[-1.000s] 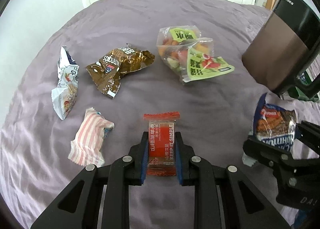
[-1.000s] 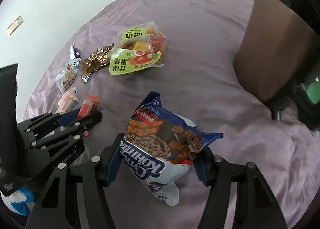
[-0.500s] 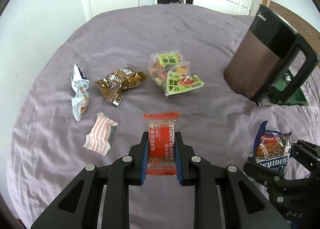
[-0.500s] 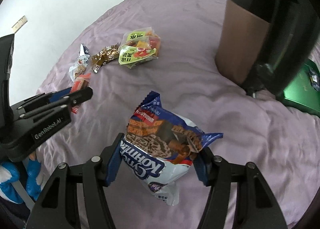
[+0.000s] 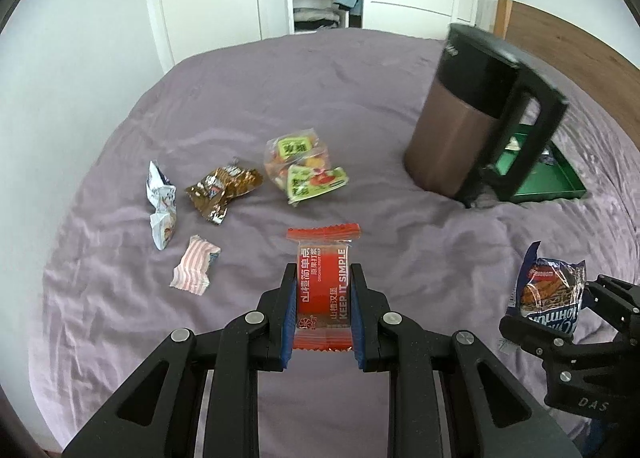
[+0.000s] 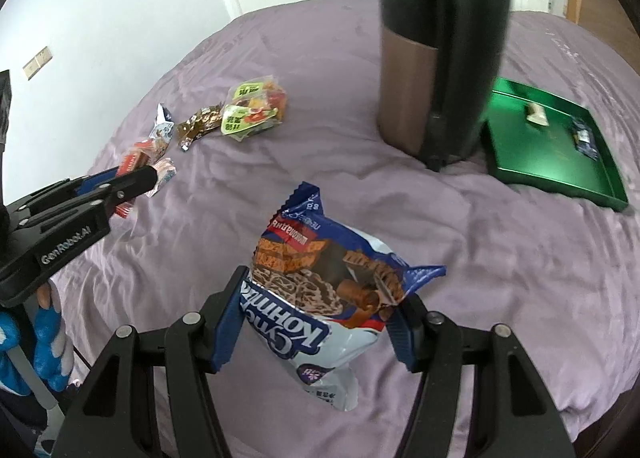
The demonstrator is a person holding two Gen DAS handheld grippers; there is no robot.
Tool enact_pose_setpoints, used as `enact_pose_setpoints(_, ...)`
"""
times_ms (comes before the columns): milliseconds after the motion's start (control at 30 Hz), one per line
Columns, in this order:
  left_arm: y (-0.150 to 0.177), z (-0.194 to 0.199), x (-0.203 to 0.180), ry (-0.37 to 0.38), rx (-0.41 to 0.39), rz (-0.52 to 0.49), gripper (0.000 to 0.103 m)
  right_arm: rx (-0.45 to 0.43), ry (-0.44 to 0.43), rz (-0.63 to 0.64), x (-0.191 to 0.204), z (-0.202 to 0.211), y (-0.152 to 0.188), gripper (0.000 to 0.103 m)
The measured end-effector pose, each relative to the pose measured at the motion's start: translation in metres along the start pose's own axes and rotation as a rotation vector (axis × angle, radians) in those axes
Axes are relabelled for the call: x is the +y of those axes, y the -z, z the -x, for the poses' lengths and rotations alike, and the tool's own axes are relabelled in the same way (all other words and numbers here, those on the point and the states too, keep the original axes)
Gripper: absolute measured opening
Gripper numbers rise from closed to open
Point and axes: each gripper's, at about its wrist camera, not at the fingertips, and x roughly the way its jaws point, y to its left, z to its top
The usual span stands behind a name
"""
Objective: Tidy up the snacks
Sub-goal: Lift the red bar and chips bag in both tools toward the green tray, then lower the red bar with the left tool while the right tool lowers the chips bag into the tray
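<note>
1. The left gripper (image 5: 323, 312) is holding a red snack bar (image 5: 324, 290). Its fingers are squeezing the bar's two sides, up in the air over the bed (image 5: 360, 98).
2. The right gripper (image 6: 316, 322) is holding a blue cookie bag (image 6: 320, 298). Its fingers are pressing on both sides of the bag, also up off the bed.
3. The green tray (image 6: 560, 178) is sitting just behind the brown kettle (image 6: 432, 70). Two small snacks are already lying in the tray, so the job looks only partly done.
4. Four snacks are still waiting on the bed, well to the left of the kettle: one green fruit bag (image 5: 306, 172), one gold wrapper (image 5: 222, 192), one white packet (image 5: 162, 210) and one pink striped candy (image 5: 194, 270).
5. Counting: two snacks held, two in the tray, four left, one kettle, one tray.
</note>
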Motion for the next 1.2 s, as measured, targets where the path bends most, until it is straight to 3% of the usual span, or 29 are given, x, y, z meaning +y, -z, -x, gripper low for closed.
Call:
enact_pose_setpoints(600, -0.007, 0.069, -0.107, 0.045, -0.1, -0.164, 0.019, -0.139, 0.054, -0.129, -0.085, 0.086, 0.038, 0.025)
enact_pose_setpoints(1000, -0.006, 0.09, -0.197, 0.103, -0.127, -0.317, 0.019, -0.208, 0.105, -0.24, -0.159, 0.125, 0.062, 0.025)
enact_pose_setpoints(1200, -0.016, 0.09, -0.235, 0.144, -0.133, -0.373, 0.019, -0.235, 0.154, -0.271, -0.196, 0.141, 0.059, 0.025)
